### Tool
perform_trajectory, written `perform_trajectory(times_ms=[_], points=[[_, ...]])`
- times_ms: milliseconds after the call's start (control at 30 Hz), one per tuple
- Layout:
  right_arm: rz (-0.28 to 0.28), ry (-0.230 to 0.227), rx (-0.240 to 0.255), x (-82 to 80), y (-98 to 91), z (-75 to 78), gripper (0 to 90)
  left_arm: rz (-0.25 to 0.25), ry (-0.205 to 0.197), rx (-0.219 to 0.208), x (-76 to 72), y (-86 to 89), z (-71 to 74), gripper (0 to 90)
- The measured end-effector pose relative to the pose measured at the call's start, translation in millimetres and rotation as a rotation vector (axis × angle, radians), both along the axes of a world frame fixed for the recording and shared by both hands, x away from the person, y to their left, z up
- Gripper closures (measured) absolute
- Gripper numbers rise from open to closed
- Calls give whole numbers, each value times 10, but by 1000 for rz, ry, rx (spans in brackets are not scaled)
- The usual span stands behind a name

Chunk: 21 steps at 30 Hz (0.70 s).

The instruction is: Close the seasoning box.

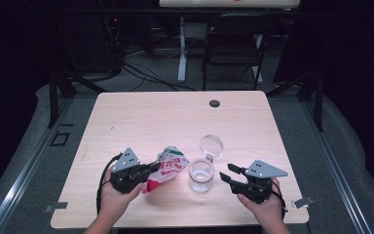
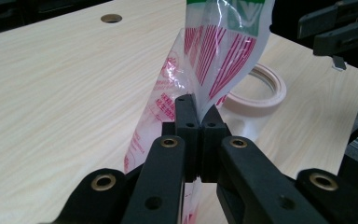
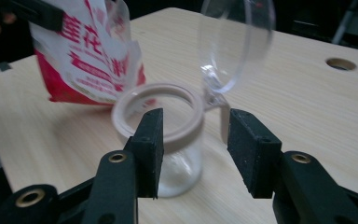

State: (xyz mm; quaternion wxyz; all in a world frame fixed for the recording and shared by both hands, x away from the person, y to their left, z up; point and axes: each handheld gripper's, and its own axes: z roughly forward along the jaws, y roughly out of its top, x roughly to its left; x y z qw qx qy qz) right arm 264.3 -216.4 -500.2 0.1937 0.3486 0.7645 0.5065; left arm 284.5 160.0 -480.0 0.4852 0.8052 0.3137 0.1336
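Note:
A red, white and green plastic bag hangs tilted over the table, pinched at its lower edge by my left gripper, which is shut on it. In the left gripper view the bag rises from between the closed jaws of that gripper. Just right of the bag stands a clear glass jar with a pale rim, its hinged clear lid flipped up behind it. My right gripper sits open a little right of the jar. Its own view has the jar just beyond the gripper, nothing between the pads.
The light wooden table has a round cable hole at the far edge. A black folding chair and a desk leg stand beyond it. Metal clips sit at the table's near corners.

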Motion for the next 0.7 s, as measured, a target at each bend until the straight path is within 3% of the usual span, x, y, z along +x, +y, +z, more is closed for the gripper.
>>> perform_trajectory(times_ms=[167, 233, 433, 700], points=[[80, -47, 8, -50, 151, 130, 536, -4, -2, -5, -107, 63, -129, 900], [107, -65, 10, -55, 215, 157, 512, -14, 18, -20, -131, 84, -181, 900], [186, -63, 13, -24, 405, 136, 475, -48, 52, -5, -229, 29, -311, 899], [308, -60, -15, -49, 648, 120, 445, -72, 38, 20, -322, -58, -368, 896]])
